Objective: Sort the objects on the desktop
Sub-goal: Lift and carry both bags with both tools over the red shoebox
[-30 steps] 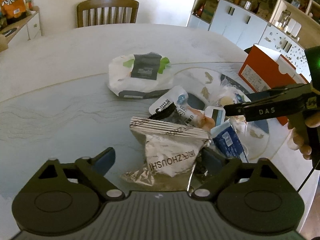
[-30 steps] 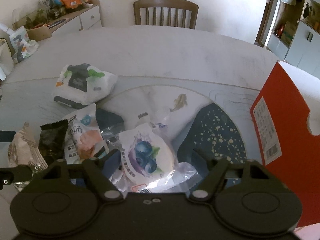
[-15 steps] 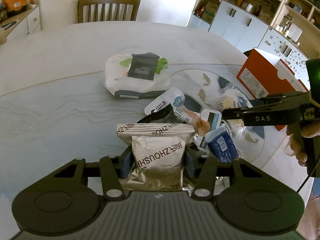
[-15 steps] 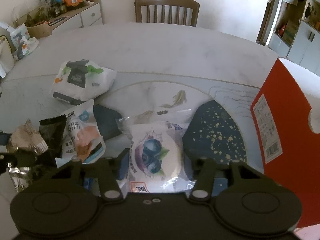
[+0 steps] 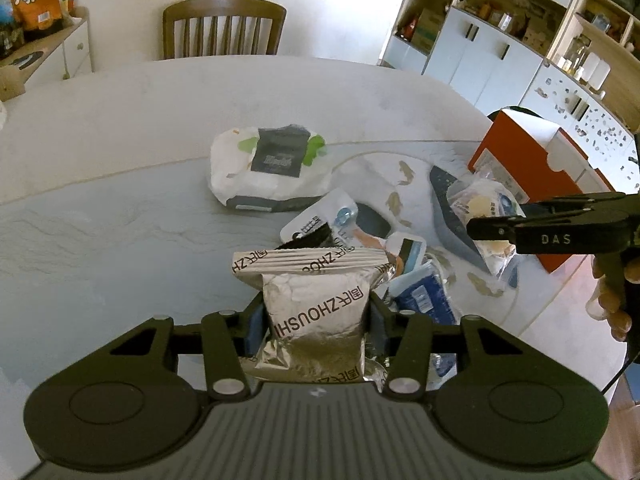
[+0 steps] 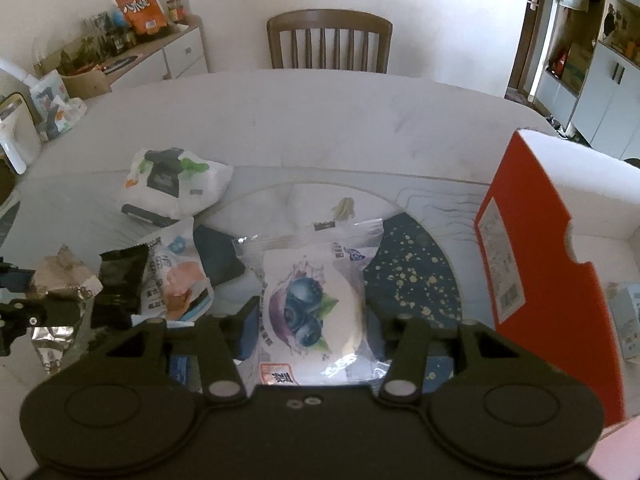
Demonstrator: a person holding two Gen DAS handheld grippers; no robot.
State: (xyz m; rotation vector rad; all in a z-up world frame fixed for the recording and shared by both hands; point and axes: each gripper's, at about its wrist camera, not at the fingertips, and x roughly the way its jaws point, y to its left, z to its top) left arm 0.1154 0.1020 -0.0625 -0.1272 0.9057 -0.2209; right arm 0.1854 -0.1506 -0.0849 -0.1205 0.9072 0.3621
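A: What differs from a second back?

B: Both sets of jaws have just been closing. The left gripper (image 5: 316,316) stood spread over the silver foil packet (image 5: 318,300); now it pinches that packet by its sides. The right gripper (image 6: 312,314) was spread over the blueberry packet (image 6: 310,300) and now pinches it too, the packet raised a little off the heap.

A: What does one camera catch that the other misses?

B: The left wrist view shows the right gripper from the side, a dark bar marked DAS with the person's hand (image 5: 614,296) behind it, in front of the orange box (image 5: 516,160). The right wrist view shows that box's (image 6: 532,280) white inside, and the left gripper only as a dark edge at far left, well apart from the box.

A: And the goods themselves?

B: The foil packet is crinkled silver with a striped top seal and dark lettering, well left of the orange box. The blueberry packet is clear wrap over a pale round cake with printed berries, nearer the box, above a dark speckled patch on the table (image 6: 320,120). A white wipes pack (image 5: 272,168) lies farther from the box, beyond the foil packet
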